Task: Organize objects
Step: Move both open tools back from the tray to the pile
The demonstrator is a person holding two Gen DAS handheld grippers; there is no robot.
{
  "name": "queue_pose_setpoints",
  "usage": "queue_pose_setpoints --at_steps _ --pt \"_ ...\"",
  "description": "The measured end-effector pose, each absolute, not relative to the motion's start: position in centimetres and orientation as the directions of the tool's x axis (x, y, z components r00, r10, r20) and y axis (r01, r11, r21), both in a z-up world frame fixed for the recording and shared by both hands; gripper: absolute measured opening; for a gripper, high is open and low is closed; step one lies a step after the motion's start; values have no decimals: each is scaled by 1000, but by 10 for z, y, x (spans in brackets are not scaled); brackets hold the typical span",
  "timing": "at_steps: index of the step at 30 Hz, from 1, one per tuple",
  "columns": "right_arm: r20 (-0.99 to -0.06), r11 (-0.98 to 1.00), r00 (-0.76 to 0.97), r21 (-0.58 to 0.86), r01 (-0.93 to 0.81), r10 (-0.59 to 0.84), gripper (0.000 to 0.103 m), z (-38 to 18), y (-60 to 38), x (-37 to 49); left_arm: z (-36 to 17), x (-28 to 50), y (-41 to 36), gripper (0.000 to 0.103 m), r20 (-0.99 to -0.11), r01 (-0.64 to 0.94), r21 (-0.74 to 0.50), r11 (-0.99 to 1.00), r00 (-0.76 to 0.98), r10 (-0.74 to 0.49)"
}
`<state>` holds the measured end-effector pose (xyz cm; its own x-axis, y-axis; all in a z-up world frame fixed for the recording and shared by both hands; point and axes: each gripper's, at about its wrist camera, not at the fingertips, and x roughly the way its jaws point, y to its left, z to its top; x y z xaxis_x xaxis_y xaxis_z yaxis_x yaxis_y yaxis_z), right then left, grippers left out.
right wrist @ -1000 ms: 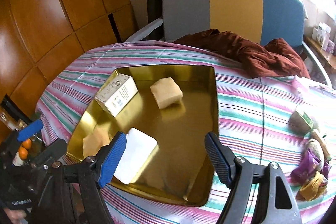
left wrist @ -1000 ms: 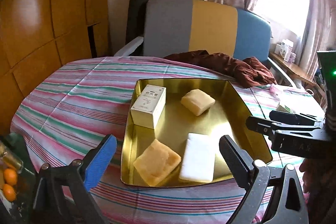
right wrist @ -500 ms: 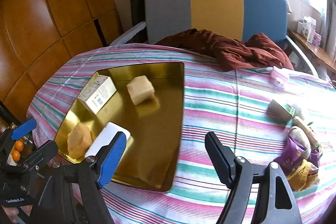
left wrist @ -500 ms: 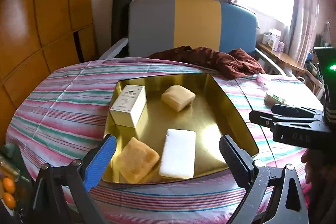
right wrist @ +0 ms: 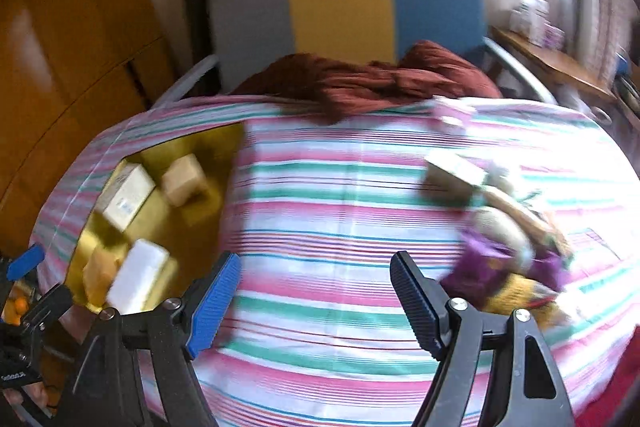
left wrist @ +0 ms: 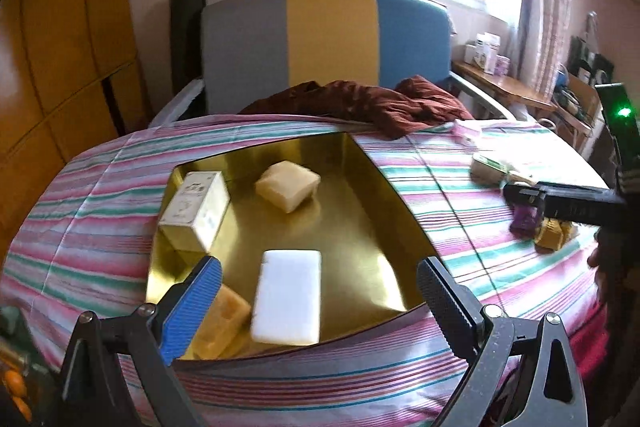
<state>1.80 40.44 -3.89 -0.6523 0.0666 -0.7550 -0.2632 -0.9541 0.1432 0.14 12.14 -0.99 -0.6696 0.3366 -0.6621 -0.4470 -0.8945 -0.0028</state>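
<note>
Both empty: right hand-held gripper (right wrist: 314, 301) gaping over bare striped table (right wrist: 340, 187), left hand-held gripper (left wrist: 318, 301) gaping above gold tray (left wrist: 360, 227). Loose clutter pile (right wrist: 504, 259) far right, well apart from tray. Risk: blurred, crowded pile, so likely to pinch two items or knock one off the right edge.

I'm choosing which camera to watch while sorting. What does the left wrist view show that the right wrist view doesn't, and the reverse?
Only the left wrist view shows the gold tray whole and sharp, and the right tool from the side over the purple packet.

Only the right wrist view shows the loose pile on the cloth up close, though blurred, and the left tool at its left edge.

Both show the tray holding a white box, two tan blocks and a white bar, the striped cloth, the brown garment and the chair.
</note>
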Motion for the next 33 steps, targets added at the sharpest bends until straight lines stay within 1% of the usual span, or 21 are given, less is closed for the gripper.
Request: queue_pose_setpoints --at_steps 5,8,11,15,18,21,25,29,33 --pt "-751 -898 -637 144 -415 174 79 -32 464 48 -11 4 142 99 -668 -502 -1 -865 -643 374" --pt "-752 -841 -618 167 -514 229 79 -32 502 69 -12 5 154 99 -673 -530 -3 -848 -627 394" --pt "-749 -762 -602 211 -613 277 79 -35 537 90 -10 6 170 99 -674 -564 3 -826 -611 415" --pt "-740 -636 -613 336 -695 279 79 -47 572 117 -11 9 193 99 -683 -613 16 -790 -584 440" --pt "-736 -577 -634 418 -702 237 79 -56 584 126 -16 11 213 99 -698 -650 19 -760 -553 455" --pt "-724 -555 -652 455 -697 226 79 -57 588 131 -22 11 234 97 -717 -677 18 -736 -521 462" --pt "-716 -539 -663 478 -694 219 79 -59 590 131 -32 11 263 96 -738 -707 3 -707 -478 476" --pt "-713 -540 -670 487 -686 207 79 -61 589 130 -42 9 292 90 -756 -740 -17 -672 -430 493" --pt "-712 -532 -678 509 -676 181 79 -65 592 129 -50 3 321 89 -773 -761 -49 -647 -382 507"
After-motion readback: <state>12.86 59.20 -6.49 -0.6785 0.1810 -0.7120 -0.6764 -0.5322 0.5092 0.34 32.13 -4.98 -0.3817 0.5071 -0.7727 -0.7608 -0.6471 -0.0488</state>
